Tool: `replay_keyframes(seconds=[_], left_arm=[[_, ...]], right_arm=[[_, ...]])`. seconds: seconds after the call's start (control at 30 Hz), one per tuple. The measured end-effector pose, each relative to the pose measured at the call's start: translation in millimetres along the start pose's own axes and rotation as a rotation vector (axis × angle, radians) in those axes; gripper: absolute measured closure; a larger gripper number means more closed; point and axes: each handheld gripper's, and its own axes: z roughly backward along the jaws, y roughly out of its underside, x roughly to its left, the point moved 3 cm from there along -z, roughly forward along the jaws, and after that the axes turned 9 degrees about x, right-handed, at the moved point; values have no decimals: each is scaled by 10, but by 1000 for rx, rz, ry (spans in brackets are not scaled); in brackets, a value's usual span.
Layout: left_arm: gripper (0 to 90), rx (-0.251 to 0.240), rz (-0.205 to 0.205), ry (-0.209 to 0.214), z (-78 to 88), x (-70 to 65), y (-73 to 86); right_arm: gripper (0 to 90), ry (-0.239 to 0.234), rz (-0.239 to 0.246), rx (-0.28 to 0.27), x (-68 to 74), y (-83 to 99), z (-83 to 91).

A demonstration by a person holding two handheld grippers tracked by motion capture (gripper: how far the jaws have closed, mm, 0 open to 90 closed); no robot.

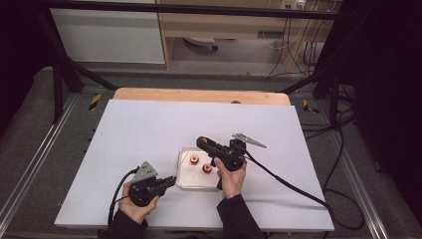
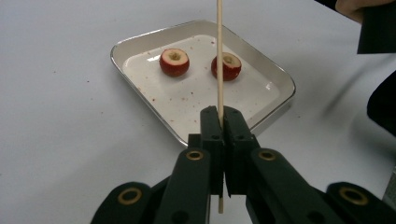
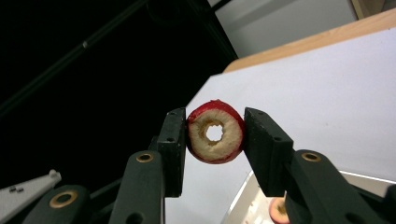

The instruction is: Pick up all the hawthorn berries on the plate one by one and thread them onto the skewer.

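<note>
My left gripper (image 2: 221,116) is shut on a thin wooden skewer (image 2: 219,56), which stands straight up past its jaws toward the white tray (image 2: 140,42). Two cored red fruit pieces (image 2: 174,61) (image 2: 227,66) lie in that tray. In the high view the left gripper (image 1: 169,182) sits low at the tray's left edge (image 1: 180,169). My right gripper (image 3: 215,135) is shut on a third cored red fruit piece (image 3: 215,132), its hole facing the camera, held tilted above the table. From above, this gripper (image 1: 203,142) hovers over the tray's far side with the fruit (image 1: 201,140) at its tip.
The white board (image 1: 149,129) covers the wooden table (image 1: 199,94). Black frame bars and cables stand around the table's sides. Red crumbs are scattered over the tray floor (image 2: 187,95).
</note>
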Motion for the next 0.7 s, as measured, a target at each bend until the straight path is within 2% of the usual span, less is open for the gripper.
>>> replay_keyframes(seconds=[0.03, 0.1, 0.13, 0.17, 0.37, 0.43, 0.7], left_arm=[[880, -5, 6, 3, -2, -6, -2], [880, -13, 16, 9, -6, -16, -6], [880, -17, 20, 15, -11, -22, -9], [880, -20, 25, 21, -15, -27, -12], [880, -34, 34, 44, -42, -53, -29], [880, -36, 36, 49, -52, -59, -37], [880, -46, 31, 65, -54, -79, -50]], right_arm=[[609, -13, -18, -36, 6, 11, -18], [609, -23, -24, -75, 8, 20, -29], [609, -23, -24, -75, 8, 20, -29], [610, -34, -31, -107, 21, 25, -35], [610, -67, -41, -168, 37, 46, -44], [610, -93, -57, -186, 39, 68, -60], [610, -120, -50, -204, 27, 102, -83]])
